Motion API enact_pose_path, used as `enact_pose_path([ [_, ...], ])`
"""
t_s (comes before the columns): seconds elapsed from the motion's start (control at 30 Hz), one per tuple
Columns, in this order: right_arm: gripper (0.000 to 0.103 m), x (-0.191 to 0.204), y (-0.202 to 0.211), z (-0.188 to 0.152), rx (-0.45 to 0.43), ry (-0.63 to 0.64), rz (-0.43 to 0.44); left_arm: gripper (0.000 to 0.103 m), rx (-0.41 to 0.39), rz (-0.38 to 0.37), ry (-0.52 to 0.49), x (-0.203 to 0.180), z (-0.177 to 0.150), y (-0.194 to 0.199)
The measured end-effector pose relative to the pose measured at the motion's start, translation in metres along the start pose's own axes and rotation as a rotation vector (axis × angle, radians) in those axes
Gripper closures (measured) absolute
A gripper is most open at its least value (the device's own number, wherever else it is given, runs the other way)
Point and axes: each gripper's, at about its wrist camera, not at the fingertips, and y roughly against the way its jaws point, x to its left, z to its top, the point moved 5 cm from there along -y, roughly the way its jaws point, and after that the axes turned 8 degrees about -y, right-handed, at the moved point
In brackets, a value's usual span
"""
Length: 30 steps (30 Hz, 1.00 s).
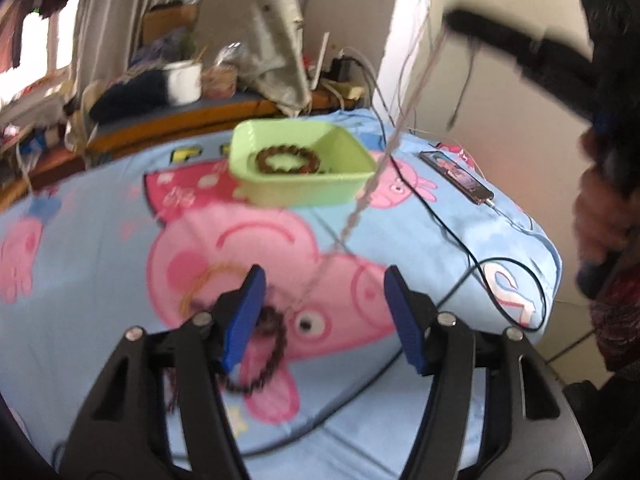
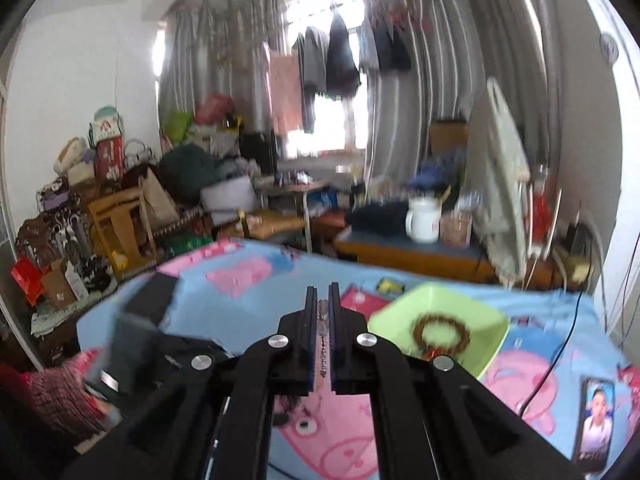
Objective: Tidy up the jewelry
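A green tray (image 1: pixel 344 142) on the cartoon-print bedspread (image 1: pixel 80 320) holds a brown bead bracelet (image 1: pixel 288 159). The tray (image 2: pixel 492 330) and bracelet (image 2: pixel 442 334) also show in the right wrist view. My left gripper (image 1: pixel 324 320) is open and empty, low over the spread. A dark bead bracelet (image 1: pixel 268 356) and a thin gold ring-shaped piece (image 1: pixel 204 284) lie by its left finger. My right gripper (image 2: pixel 323 312) is shut on a pale bead necklace (image 2: pixel 322 344), lifted high. The necklace (image 1: pixel 384 156) hangs down in front of the tray, its lower end near the spread.
A phone (image 1: pixel 456 176) with a black cable (image 1: pixel 452 224) lies on the spread's right side; it also shows in the right wrist view (image 2: pixel 596 424). A white mug (image 1: pixel 184 80) and clutter sit on a low table behind. The bed edge drops off at the right.
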Motion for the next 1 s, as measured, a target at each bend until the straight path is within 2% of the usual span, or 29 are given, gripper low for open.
enact_pose_path([
  [0.07,0.103,0.003,0.014,0.014,-0.048,0.012,0.004,0.052,0.006,-0.003,-0.013,-0.003,0.009,-0.011],
  [0.13,0.103,0.004,0.023,0.025,-0.085,0.027,-0.001,0.080,0.024,-0.035,-0.022,-0.008,0.018,-0.021],
  [0.2,0.103,0.002,0.031,0.036,-0.117,0.032,-0.009,0.098,0.026,-0.073,-0.015,-0.008,0.028,-0.024],
  [0.27,0.103,-0.002,0.040,0.045,-0.154,0.032,-0.024,0.098,0.010,-0.104,0.008,-0.007,0.040,-0.016],
  [0.43,0.103,-0.018,0.059,0.061,-0.239,-0.008,-0.037,0.098,-0.147,-0.157,0.037,-0.001,0.094,0.037],
  [0.57,0.103,-0.035,0.058,0.054,-0.232,-0.078,-0.012,0.098,-0.259,-0.176,0.046,0.000,0.125,0.075],
  [0.67,0.103,-0.041,0.044,0.035,-0.153,-0.140,0.070,0.098,-0.299,-0.158,0.047,0.001,0.129,0.084],
  [0.73,0.103,-0.043,0.029,0.013,-0.085,-0.168,0.115,0.098,-0.277,-0.137,0.055,0.004,0.124,0.076],
  [0.83,0.103,-0.045,0.001,-0.028,0.028,-0.197,0.121,0.098,-0.176,-0.117,0.103,0.015,0.101,0.041],
  [0.93,0.103,-0.058,-0.051,-0.096,0.252,-0.255,0.078,0.098,-0.042,-0.084,0.153,0.031,0.066,-0.005],
  [1.0,0.103,-0.067,-0.074,-0.132,0.359,-0.301,0.066,0.098,0.052,-0.067,0.213,0.045,0.043,-0.034],
])
